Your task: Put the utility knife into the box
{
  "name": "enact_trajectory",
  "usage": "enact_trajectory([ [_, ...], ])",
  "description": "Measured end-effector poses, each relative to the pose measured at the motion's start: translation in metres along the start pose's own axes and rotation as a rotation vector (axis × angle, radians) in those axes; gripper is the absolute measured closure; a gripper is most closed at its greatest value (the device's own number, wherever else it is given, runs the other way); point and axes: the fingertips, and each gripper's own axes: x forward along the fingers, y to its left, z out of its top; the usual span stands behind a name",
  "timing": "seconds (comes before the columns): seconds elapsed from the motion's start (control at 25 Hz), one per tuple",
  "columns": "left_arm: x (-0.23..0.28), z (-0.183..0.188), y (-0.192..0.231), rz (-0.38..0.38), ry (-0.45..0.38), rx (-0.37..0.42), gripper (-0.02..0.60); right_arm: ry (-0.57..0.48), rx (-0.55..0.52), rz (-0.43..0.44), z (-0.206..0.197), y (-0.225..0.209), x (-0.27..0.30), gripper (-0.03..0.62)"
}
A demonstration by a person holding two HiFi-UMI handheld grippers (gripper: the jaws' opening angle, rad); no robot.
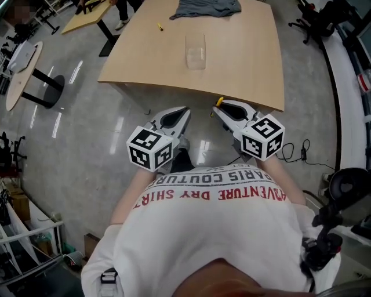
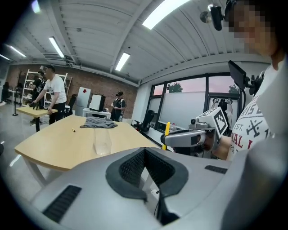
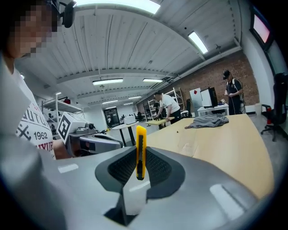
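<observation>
Stands at the near edge of the table (image 1: 243, 69) with both tools off the tabletop. Grips the yellow utility knife (image 3: 141, 152) in the right gripper (image 1: 219, 105), jaws clenched on its lower part, the yellow body poking out past the jaw tips, just short of the table's near edge. Holds the left gripper (image 1: 185, 110) likewise just off that near edge, jaws pressed together on nothing. Faces the clear box (image 1: 196, 51), upright near the table's middle, well apart from the knife. At the table's far edge, a grey cloth (image 1: 206, 8); toward the table's far left, a small yellow item (image 1: 160, 26), too small to identify.
</observation>
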Motion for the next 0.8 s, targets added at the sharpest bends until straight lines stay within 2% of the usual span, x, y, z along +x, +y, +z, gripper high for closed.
enact_trajectory([
  [0.32, 0.072, 0.052, 0.160, -0.083, 0.080, -0.018, 0.578, 0.023, 0.087, -0.098, 0.053, -0.093, 0.138, 0.536],
  [0.44, 0.098, 0.054, 0.208, -0.116, 0.114, -0.039, 0.578, 0.034, 0.110, -0.138, 0.061, -0.122, 0.182, 0.536],
  [0.68, 0.119, 0.046, 0.241, -0.180, 0.175, -0.071, 0.578, 0.072, 0.144, -0.202, 0.056, -0.147, 0.214, 0.536],
  [0.8, 0.132, 0.044, 0.252, -0.195, 0.189, -0.068, 0.578, 0.072, 0.121, -0.258, 0.057, -0.172, 0.224, 0.536],
])
